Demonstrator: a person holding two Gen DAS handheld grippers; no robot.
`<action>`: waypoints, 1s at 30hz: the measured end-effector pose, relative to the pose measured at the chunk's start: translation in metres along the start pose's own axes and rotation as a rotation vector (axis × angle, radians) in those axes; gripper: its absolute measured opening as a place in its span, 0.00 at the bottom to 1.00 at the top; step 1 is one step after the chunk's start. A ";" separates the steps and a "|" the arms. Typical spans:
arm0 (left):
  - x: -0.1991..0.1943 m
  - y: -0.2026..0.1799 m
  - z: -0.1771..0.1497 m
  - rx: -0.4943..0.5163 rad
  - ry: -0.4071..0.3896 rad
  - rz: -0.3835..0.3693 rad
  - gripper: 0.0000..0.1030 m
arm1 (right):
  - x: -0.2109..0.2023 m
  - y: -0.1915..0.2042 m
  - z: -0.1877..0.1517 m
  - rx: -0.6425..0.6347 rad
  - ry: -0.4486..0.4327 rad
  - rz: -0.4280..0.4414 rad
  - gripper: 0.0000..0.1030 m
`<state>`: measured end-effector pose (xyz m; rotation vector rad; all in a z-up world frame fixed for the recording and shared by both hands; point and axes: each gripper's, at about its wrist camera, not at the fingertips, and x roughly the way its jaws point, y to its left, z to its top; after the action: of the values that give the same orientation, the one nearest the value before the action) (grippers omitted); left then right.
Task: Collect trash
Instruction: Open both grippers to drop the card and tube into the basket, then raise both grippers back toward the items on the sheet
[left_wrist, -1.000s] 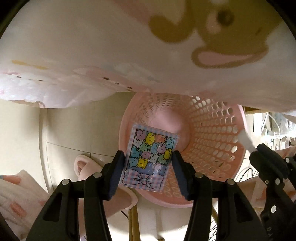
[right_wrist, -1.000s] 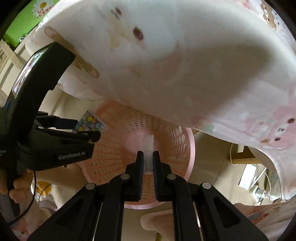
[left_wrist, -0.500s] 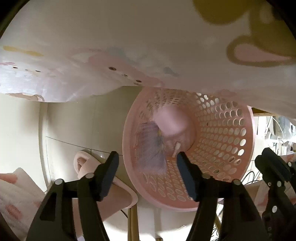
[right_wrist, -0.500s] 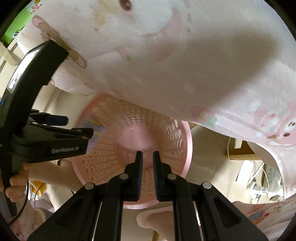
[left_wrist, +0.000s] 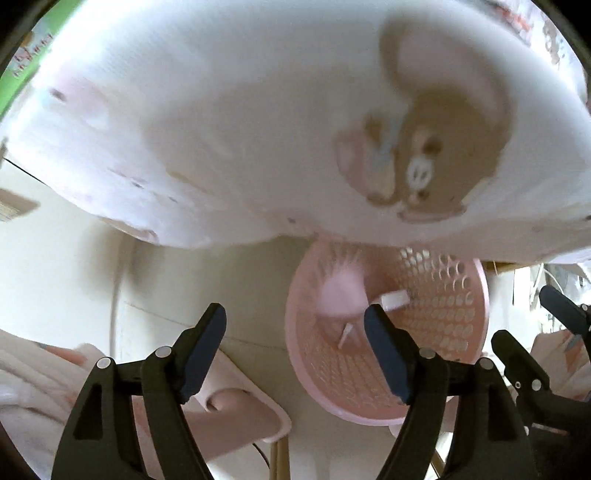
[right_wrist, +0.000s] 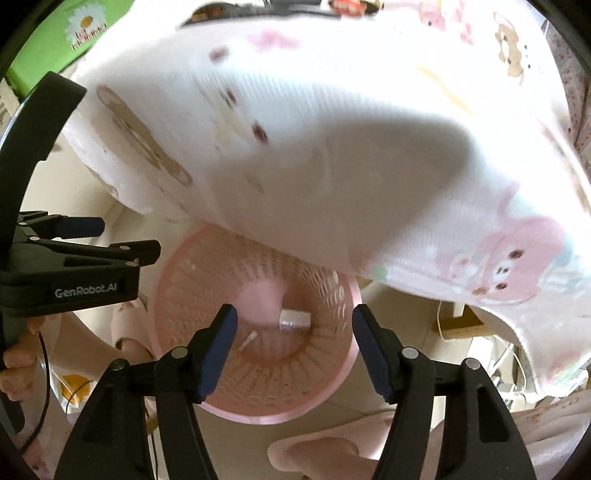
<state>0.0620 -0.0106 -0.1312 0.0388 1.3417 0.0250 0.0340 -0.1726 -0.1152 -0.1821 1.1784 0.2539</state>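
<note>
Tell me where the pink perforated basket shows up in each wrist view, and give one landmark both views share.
Left wrist: pink basket sits right of centre, lower half, its top hidden by the cartoon-print blanket.
Right wrist: basket sits bottom centre, framed by the gripper's fingers.
Shared landmark: the small white tube lying inside the basket.

Pink perforated basket (right_wrist: 328, 391); cartoon-print white blanket (right_wrist: 332, 147)

Left gripper (left_wrist: 295, 336), right gripper (right_wrist: 293, 338): pointing steeply down, jaws opening, empty.
</note>
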 end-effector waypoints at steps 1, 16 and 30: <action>-0.008 0.002 0.001 -0.012 -0.015 -0.007 0.73 | -0.004 0.000 0.001 -0.002 -0.017 -0.001 0.65; -0.107 0.014 -0.006 -0.027 -0.421 0.004 0.74 | -0.080 -0.002 0.003 0.021 -0.319 -0.106 0.68; -0.200 0.018 0.006 -0.064 -0.668 0.062 0.88 | -0.135 -0.022 0.000 0.133 -0.562 -0.060 0.78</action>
<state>0.0230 -0.0003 0.0659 0.0302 0.6708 0.0986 -0.0084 -0.2076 0.0102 -0.0238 0.6281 0.1576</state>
